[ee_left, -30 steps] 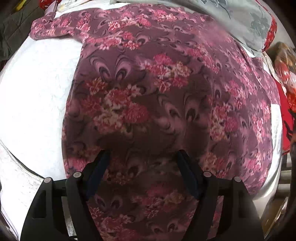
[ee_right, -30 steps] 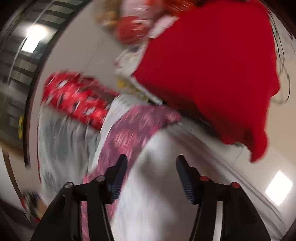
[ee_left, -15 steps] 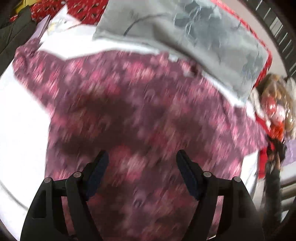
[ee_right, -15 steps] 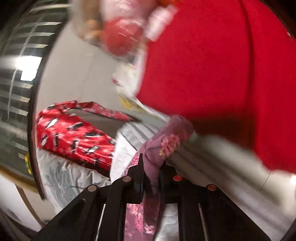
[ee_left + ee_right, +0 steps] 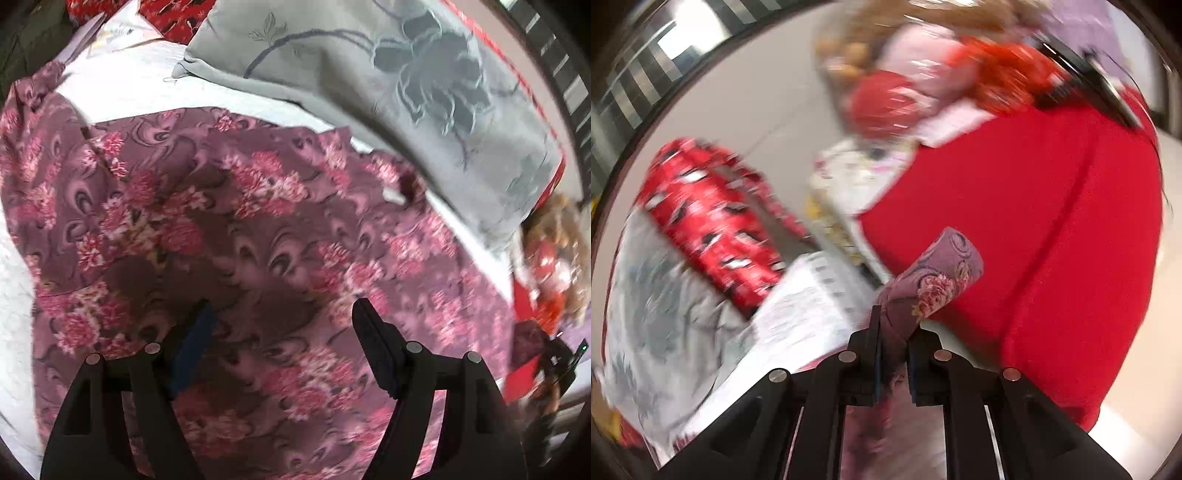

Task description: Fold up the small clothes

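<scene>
Much of the right wrist view is smeared by motion: the red patterned cushion [image 5: 713, 225], the grey pillow [image 5: 653, 325] and the pile of things at the top cannot be read in detail. A large red cloth [image 5: 1034, 229] fills the right side of that view, and what lies behind it is hidden. In the left wrist view the right border is also blurred, and the lower part of the floral garment [image 5: 236, 236] is cut off by the frame and covered by the black fingers.

The garment, purple with pink flowers, lies spread on the white bed [image 5: 122, 92], reaching from the left edge of the bed toward the right edge; the grey pillow [image 5: 406, 74] rests along its far side and overlaps it there. The left gripper [image 5: 280, 325] hovers over the middle of the cloth with its jaws spread wide, and I cannot tell if they touch it. The right gripper [image 5: 892, 332] has its jaws pressed together on a bunched corner of the garment [image 5: 934, 280], which sticks out forward beyond the jaws.
</scene>
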A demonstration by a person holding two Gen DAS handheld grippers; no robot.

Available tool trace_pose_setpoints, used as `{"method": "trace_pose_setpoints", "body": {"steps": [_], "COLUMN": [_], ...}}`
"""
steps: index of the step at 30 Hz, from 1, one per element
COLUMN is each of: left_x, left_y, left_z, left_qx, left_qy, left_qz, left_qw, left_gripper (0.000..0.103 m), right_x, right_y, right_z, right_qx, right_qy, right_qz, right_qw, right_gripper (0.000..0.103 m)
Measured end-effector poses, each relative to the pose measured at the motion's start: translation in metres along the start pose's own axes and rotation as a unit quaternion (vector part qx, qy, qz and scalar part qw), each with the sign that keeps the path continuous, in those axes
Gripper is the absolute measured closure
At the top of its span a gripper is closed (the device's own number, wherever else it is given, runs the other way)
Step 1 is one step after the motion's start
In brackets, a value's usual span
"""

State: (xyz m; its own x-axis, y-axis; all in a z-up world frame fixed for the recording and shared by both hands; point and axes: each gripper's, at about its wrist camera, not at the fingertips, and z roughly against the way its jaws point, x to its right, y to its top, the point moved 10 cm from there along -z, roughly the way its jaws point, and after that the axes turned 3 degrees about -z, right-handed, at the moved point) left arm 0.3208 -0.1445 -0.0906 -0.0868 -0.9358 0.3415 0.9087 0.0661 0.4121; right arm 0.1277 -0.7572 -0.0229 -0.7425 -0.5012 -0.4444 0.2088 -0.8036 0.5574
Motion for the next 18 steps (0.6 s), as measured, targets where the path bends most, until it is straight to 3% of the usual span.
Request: {"method": "trace_pose_setpoints", "body": {"steps": [3,7,14,18], "left_x": [0.001,0.003,-0.018,-0.031], "left_y": [0.003,0.006,0.014,0.017], "left_z": [0.001,0.001,0.008,0.011], "left_qx": [0.015,0.034,0.042,0.032], "left_qy": [-0.008,-0.021,-0.005,-0.025], "left_qz": [-0.009,-0.031,-0.040,-0.025], "left_qw": [0.9998,0.9987,0.9983,0.9988], "left_gripper": [0.027,0.027,0.027,0.027], "right_x": [-0.051,-0.130,-0.246,-0.297], "right_y": [-0.019,-0.071,-0.188,-0.248], "right_z": [0.010,0.014,0.016,0.024], "right_qx": [-0.007,-0.043,-0.112,-0.141], "right_qy": [0.035,0.084,0.153,0.180], "right_qz": [0.039,0.099,0.183,0.230], "right_qw": [0.999,0.991,0.965,0.946], "right_gripper": [0.093,0.093,0.093,0.093]}}
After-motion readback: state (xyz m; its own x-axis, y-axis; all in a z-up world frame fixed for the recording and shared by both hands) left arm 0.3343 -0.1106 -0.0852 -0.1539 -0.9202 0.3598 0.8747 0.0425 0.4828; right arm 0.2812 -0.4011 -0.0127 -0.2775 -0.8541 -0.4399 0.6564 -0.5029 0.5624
